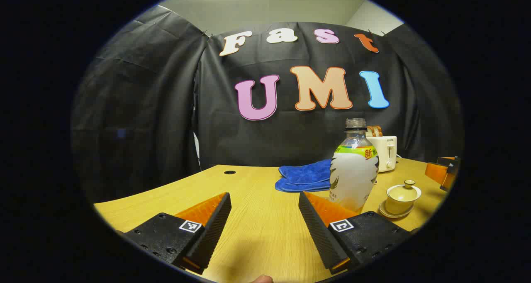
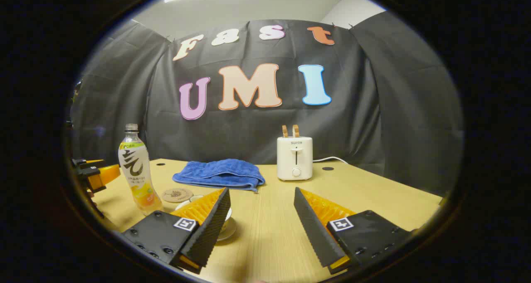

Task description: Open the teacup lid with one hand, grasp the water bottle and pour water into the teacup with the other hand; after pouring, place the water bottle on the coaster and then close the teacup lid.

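A clear water bottle (image 1: 354, 167) with no cap stands upright on the wooden table (image 1: 257, 229), just beyond my left gripper's right finger. To its right, a pale yellow lidded teacup (image 1: 401, 196) sits on a saucer. My left gripper (image 1: 264, 196) is open and holds nothing. In the right gripper view the bottle (image 2: 135, 171) stands at the left, with a round brown coaster (image 2: 177, 194) to its right. The teacup's saucer (image 2: 229, 230) peeks out from behind one finger; the cup is mostly hidden. My right gripper (image 2: 261, 190) is open with nothing between its fingers.
A folded blue cloth (image 2: 220, 173) lies toward the back of the table. A white toaster (image 2: 294, 157) with two slices stands to its right, its cord trailing away. The other gripper (image 2: 93, 173) shows at the left edge, beside the bottle.
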Demonstrator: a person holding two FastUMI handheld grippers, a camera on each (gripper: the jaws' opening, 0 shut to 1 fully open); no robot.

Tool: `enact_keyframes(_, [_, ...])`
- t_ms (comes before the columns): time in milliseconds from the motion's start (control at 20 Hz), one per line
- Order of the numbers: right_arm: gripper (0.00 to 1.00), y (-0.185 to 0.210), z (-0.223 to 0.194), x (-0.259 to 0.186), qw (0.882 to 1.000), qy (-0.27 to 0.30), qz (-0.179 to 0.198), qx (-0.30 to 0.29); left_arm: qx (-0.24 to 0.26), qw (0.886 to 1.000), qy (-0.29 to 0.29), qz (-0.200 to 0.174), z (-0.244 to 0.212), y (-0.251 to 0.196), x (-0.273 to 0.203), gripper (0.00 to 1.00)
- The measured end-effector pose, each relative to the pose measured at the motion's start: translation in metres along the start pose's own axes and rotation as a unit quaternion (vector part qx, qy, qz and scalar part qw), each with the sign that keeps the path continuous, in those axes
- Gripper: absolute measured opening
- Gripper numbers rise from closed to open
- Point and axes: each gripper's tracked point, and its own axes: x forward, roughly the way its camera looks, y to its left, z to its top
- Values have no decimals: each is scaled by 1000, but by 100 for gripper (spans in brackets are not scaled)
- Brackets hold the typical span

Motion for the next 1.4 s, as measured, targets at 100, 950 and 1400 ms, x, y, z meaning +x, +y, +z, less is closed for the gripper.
enact_keyframes(100, [100, 0, 0, 1, 1000, 0, 0, 0, 0, 1000, 1, 2, 0, 1, 0, 96])
enact_keyframes(950, [96, -1, 0, 0, 1000, -1, -6, 0, -1, 1000, 0, 8, 0, 2, 0, 96])
enact_keyframes(1400, [96, 2, 0, 2, 1000, -1, 1, 1, -1, 1000, 0, 8, -1, 2, 0, 96])
